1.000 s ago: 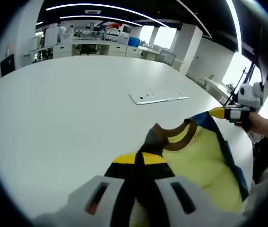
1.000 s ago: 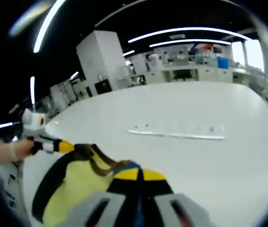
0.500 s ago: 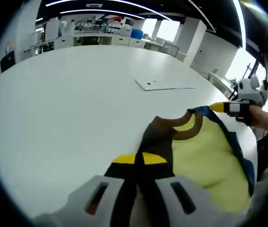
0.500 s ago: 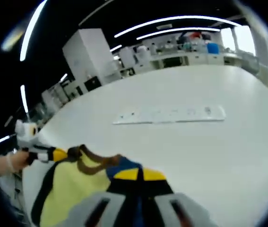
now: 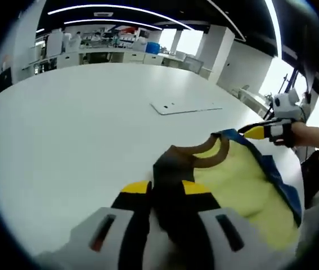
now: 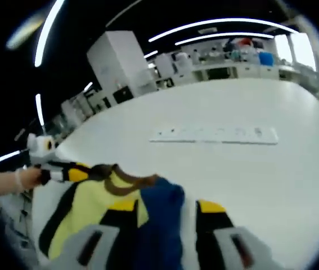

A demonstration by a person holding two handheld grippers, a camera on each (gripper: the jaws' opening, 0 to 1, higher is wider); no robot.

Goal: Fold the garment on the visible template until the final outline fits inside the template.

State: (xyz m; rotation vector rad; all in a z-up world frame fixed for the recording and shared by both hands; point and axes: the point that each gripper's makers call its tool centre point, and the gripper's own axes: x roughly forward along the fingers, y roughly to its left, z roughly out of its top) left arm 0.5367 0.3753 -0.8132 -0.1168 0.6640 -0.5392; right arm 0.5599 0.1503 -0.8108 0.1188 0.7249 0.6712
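A yellow garment [image 5: 238,180] with a brown collar [image 5: 204,154] lies at the near edge of the white table [image 5: 63,124]. Its dark shoulder sits between the spread jaws of my left gripper [image 5: 165,188], which is open. In the right gripper view the garment [image 6: 89,205] has a blue shoulder [image 6: 162,197] lying between the parted jaws of my right gripper [image 6: 169,206], also open. The right gripper [image 5: 255,133] shows at the garment's blue corner, and the left gripper [image 6: 72,173] at its dark corner. A thin white rectangular plate [image 5: 184,107] [image 6: 215,135] lies flat farther out on the table.
The wide white table [image 6: 272,180] stretches bare beyond the garment and plate. A person's hand [image 5: 311,138] [image 6: 4,181] holds each far gripper. Lab benches [image 5: 108,53] and a white cabinet [image 6: 120,67] stand far behind the table.
Both grippers' jaws, pinched together on the garment's shoulders before, have now spread apart. The shoulders rest between the open jaws on the table.
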